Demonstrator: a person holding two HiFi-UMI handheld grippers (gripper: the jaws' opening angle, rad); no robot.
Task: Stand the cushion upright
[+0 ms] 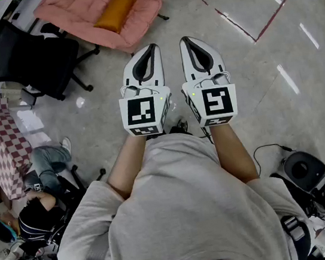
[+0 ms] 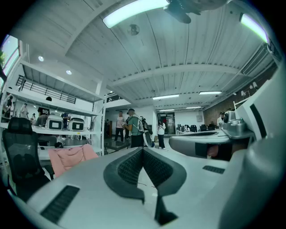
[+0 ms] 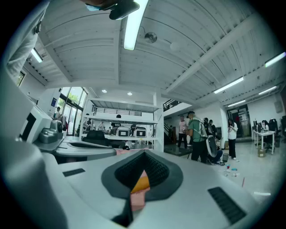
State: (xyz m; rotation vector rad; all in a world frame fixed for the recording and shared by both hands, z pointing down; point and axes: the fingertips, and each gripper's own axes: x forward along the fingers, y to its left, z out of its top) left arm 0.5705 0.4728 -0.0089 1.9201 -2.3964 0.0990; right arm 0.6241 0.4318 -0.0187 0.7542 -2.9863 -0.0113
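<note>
Both tools clenched on nothing, held level side by side above the floor.

Far left, a black chair (image 1: pixel 24 56) stands on the floor. Just right of it sits a pink lounger (image 1: pixel 79 14), with the orange cushion (image 1: pixel 115 12) lying down in its hollow, not upright. Nearer me, the left tool (image 1: pixel 151 47) and right tool (image 1: pixel 186 39) sit close together, apart from the lounger, each with its jaws pressed together. In the right gripper view the cushion (image 3: pixel 140 183) shows beyond the closed jaws. Red tape (image 1: pixel 249 22) marks the floor to the right.
</note>
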